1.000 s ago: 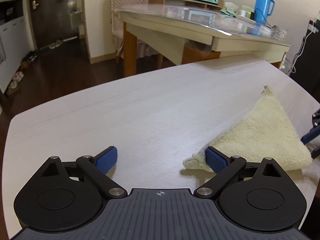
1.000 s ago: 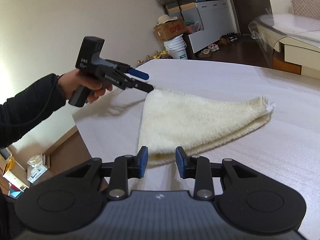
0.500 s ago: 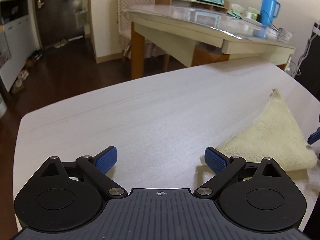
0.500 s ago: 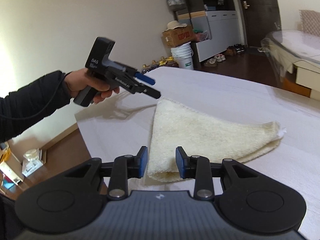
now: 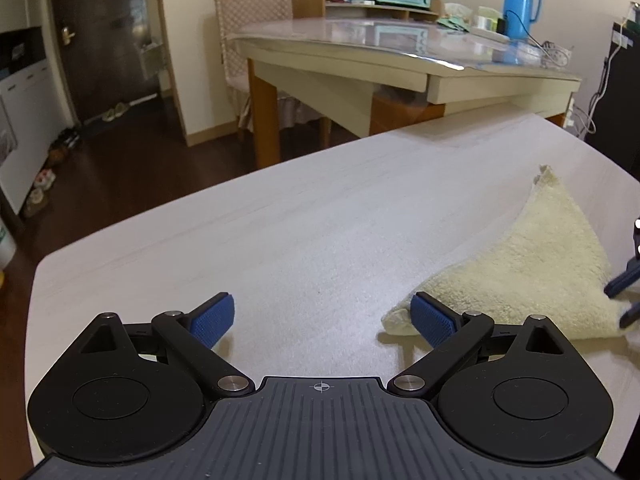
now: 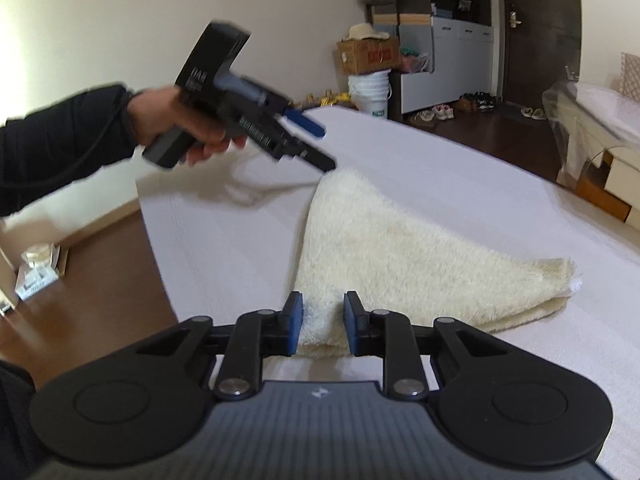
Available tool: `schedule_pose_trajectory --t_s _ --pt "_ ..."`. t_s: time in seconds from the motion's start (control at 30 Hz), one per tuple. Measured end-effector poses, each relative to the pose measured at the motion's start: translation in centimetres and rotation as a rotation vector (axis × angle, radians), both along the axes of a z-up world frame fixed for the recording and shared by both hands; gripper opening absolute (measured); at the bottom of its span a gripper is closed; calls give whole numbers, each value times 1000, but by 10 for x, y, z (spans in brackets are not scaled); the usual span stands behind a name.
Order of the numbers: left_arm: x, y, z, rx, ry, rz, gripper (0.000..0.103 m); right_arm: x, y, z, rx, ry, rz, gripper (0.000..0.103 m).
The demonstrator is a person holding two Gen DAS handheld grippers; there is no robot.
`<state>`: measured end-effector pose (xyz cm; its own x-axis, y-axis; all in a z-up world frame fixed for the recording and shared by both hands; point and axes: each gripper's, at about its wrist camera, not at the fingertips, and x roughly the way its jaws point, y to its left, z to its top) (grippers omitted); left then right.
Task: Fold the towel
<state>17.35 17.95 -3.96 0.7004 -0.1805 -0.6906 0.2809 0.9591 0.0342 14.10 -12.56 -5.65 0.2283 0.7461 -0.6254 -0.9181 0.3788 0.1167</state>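
Note:
A cream fluffy towel [image 6: 408, 256] lies folded into a triangle on the white table [image 6: 224, 248]. My right gripper [image 6: 323, 320] is open by a narrow gap, its blue pads [image 6: 295, 322] either side of the towel's near corner. A hand holds my left gripper [image 6: 320, 144] open in the air, just above the towel's far corner. In the left wrist view the left gripper [image 5: 322, 318] stands wide open over bare table. The towel [image 5: 536, 272] lies to its right, one corner beside the right pad [image 5: 430, 316]. The right gripper's fingertips [image 5: 622, 286] show at the right edge.
Beyond the white table [image 5: 280, 232] stands a glass-topped dining table [image 5: 400, 52] with a blue thermos [image 5: 520, 4] and a small oven. A dark-sleeved arm [image 6: 60, 148] reaches in from the left. The table's rounded edge [image 6: 156, 252] drops to wooden floor.
The left gripper has risen off the towel's far corner and stays open. The right gripper has closed in on the near corner. The towel lies as before.

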Motion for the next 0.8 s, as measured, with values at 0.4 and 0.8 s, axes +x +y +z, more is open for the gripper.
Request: schedule_pose_trajectory --t_s 0.4,0.8 --pt "-24 -23 11 21 -74 1 98 13 -21 22 71 -11 -92 35" --pt "-16 -38 0 98 -64 21 98 90 -36 10 6 -24 -276 35"
